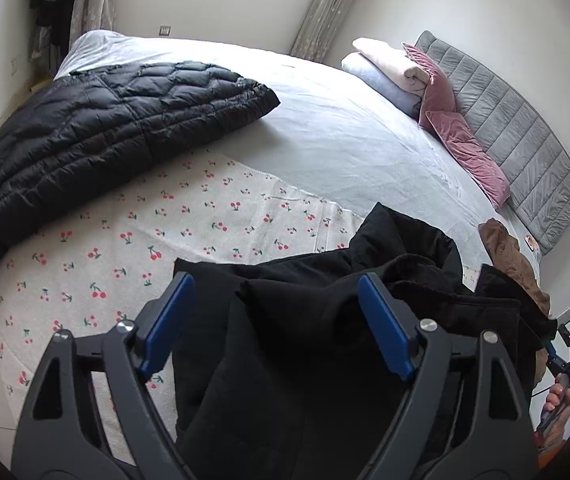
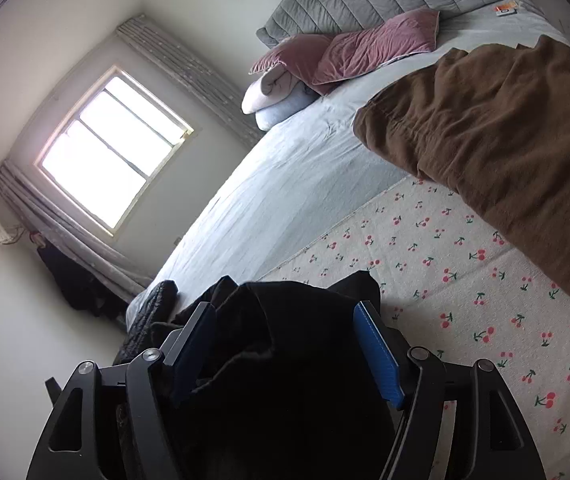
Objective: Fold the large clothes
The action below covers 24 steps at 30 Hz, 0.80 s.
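Two tongs, left (image 1: 273, 316) and right (image 2: 285, 348), both agape astride one black garment (image 1: 325, 340); two pink pillows (image 1: 465, 144).

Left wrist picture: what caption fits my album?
Open left gripper over a black garment on a cherry-print blanket.

Pink pillows (image 1: 465, 148), grey headboard (image 1: 525, 128), bright window (image 2: 113, 152) (curtains drawn aside)

- Definitely a bedroom at home: big bed (image 1: 345, 128) with a grey padded headboard (image 1: 517, 120)
- pink pillows (image 1: 465, 140) and folded blankets (image 1: 385, 68) stacked up top
- curtained window (image 2: 113, 152), cherry-print cover (image 1: 157, 248)
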Each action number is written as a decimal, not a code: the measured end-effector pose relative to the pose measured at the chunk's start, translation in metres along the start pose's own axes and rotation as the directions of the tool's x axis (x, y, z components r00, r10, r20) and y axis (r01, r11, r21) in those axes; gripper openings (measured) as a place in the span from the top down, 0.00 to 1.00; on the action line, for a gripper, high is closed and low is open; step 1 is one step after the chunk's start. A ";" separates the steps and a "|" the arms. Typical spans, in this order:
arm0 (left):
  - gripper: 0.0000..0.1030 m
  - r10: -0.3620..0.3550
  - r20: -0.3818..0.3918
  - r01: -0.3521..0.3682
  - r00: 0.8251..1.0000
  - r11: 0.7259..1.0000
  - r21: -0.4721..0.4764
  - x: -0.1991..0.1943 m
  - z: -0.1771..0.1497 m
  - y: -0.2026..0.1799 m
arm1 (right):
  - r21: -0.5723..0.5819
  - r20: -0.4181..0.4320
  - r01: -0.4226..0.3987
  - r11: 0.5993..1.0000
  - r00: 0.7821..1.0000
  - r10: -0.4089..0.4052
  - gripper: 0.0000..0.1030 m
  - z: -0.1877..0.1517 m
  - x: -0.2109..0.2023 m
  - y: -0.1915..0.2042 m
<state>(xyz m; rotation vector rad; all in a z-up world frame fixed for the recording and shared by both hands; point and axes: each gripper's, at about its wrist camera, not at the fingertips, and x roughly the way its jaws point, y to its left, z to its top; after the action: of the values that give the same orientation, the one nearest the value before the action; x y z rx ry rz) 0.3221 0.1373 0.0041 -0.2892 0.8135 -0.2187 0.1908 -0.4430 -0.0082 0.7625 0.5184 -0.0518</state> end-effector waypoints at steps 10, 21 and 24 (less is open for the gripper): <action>0.19 0.135 -0.144 -0.103 0.980 0.972 0.210 0.048 -0.012 -0.005 | -0.336 -0.079 0.257 0.906 0.951 -0.299 0.30 -0.011 0.052 0.030; 0.91 0.130 0.068 -0.140 0.989 0.975 0.172 0.032 0.007 -0.032 | -0.445 0.129 0.506 0.739 0.853 -0.506 0.93 -0.013 0.084 0.047; 0.91 0.116 0.159 -0.139 0.981 0.980 0.142 0.024 0.031 -0.039 | -0.423 0.206 0.540 0.727 0.839 -0.503 0.93 0.008 0.084 0.060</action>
<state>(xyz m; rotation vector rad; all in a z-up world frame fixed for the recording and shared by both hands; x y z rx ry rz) 0.3582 0.0990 0.0207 -0.1069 0.6596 -0.1361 0.2812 -0.3931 -0.0043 0.1142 0.6305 -0.4705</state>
